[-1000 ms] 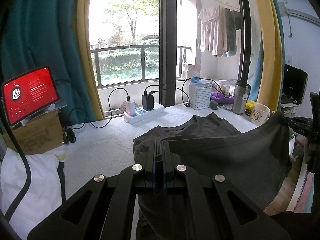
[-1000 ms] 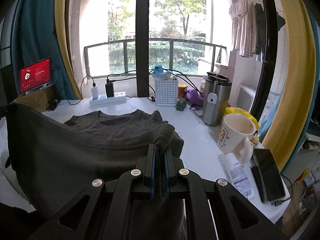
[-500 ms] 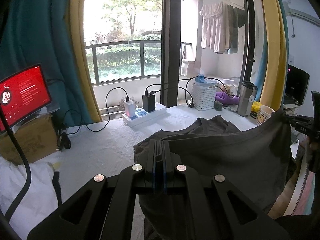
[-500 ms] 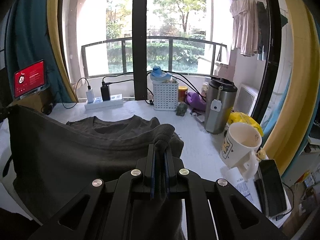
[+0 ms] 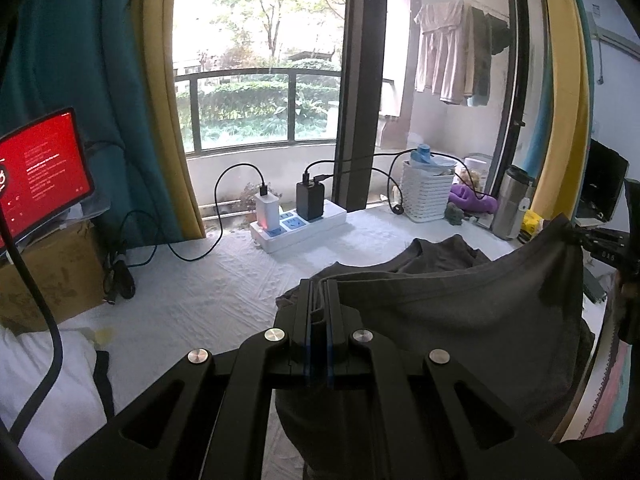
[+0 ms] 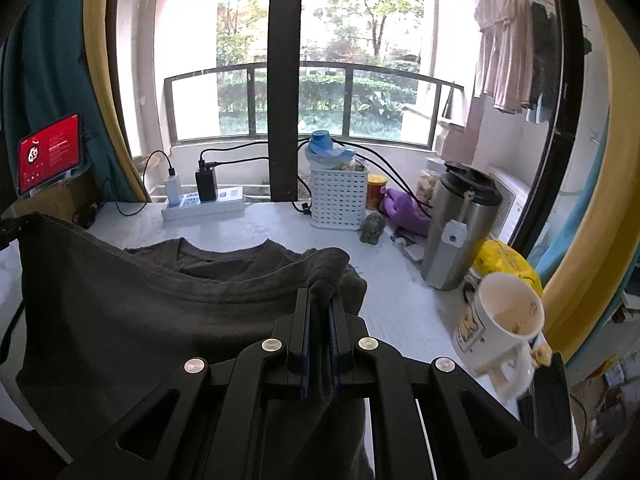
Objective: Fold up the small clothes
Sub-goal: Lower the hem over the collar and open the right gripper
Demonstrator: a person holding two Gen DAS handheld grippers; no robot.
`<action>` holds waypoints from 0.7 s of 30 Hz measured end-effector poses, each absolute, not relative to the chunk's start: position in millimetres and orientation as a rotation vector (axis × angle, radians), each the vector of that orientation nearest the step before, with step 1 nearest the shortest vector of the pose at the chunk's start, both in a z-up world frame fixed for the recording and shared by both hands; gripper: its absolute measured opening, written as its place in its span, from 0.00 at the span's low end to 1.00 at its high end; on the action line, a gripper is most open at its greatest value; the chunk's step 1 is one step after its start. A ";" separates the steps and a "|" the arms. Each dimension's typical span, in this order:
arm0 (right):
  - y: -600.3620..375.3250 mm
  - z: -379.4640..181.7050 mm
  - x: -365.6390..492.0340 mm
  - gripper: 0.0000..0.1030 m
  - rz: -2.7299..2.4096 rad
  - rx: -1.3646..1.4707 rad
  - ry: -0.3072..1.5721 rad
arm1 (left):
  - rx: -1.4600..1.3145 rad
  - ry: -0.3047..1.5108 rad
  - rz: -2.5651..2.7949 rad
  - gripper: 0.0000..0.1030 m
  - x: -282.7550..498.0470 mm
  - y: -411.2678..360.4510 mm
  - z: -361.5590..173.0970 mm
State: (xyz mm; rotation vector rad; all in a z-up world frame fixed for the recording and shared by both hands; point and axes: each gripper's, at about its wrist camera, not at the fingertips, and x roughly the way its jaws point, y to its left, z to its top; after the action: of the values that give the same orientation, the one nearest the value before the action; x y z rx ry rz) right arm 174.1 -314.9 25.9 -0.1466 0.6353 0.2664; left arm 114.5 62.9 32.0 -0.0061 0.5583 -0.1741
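Note:
A dark grey T-shirt lies partly on the white table, its near hem lifted and stretched between my two grippers. My left gripper is shut on one hem corner. My right gripper is shut on the other corner, where the cloth bunches over its tips. In the left wrist view the right gripper shows at the far right, pinching the shirt. In the right wrist view the T-shirt hangs like a curtain; its collar rests on the table behind. The shirt's lower part is hidden by the grippers.
A power strip with chargers and cables sits at the back, a white basket beside it. A steel flask, a white mug, a phone and a yellow bag stand at the right. A red-screen tablet and a cardboard box are at the left.
Both grippers have carried the lifted hem forward toward the window, still shut on it. The power strip, basket, flask and mug now look nearer, and the hem hangs closer to the collar.

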 end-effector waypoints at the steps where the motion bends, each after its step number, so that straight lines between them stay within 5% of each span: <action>1: -313.4 25.5 177.6 0.07 0.270 -0.146 0.637 | -0.006 0.561 -0.169 0.03 117.1 64.0 31.7; 21: -284.0 -0.4 283.5 0.07 0.317 -0.139 0.688 | 0.005 0.622 -0.114 0.03 189.0 87.7 13.7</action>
State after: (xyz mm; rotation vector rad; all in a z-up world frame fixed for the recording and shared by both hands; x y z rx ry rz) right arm 283.5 -284.0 -0.4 -0.1394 0.6881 0.3171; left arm 189.0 87.7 13.7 0.0048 0.6220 -0.1143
